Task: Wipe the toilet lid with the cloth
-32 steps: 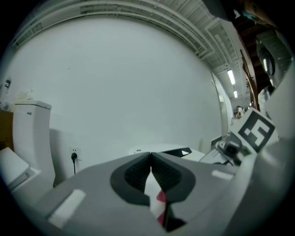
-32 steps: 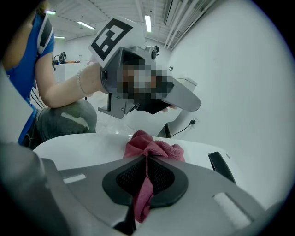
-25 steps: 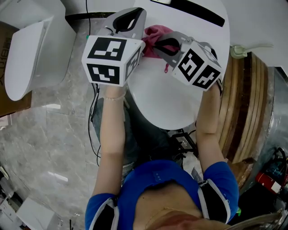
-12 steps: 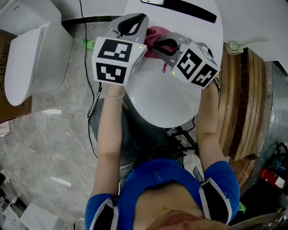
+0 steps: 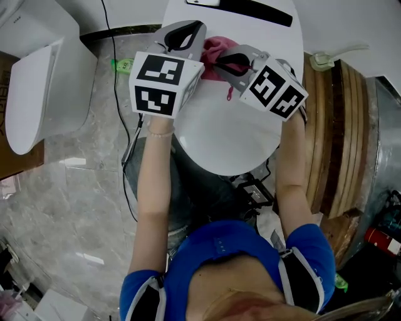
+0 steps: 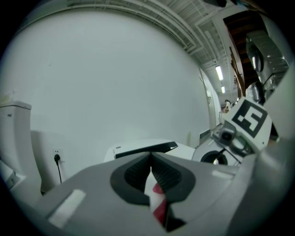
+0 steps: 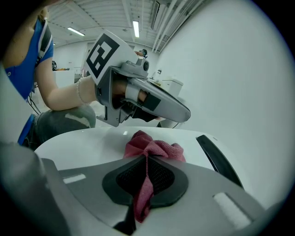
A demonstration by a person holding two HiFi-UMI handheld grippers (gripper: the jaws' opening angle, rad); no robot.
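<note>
In the head view, a white oval plastic toilet lid (image 5: 232,131) lies closed below the person, with a long black bar (image 5: 254,11) at its far end. A crumpled pink terry cloth (image 5: 216,47) rests on the far part of the lid. The left gripper (image 5: 191,31) is just beside the cloth on its left, and the right gripper (image 5: 220,63) reaches the cloth from the right. The person wears a blue short-sleeved shirt (image 5: 232,257). A second white ceramic toilet (image 5: 44,88) stands well apart at the left on the grey marble floor (image 5: 62,207), and a stack of brown wooden rings (image 5: 341,125) is at the right.

In the left gripper view, the jaws are pressed together. Only a thin slit below them shows a little white and red (I cannot tell whether this is something held or only seen through). Beyond them are the lid with its black bar, a plain white wall (image 6: 115,83) and a wall socket with a black plug (image 6: 56,156).

In the right gripper view, the jaws are clenched on a strip of the cloth, which runs down between the dark ribbed pads. The rest of the cloth lies bunched on the lid just ahead. The left gripper hangs above the lid behind the cloth, apart from it.
</note>
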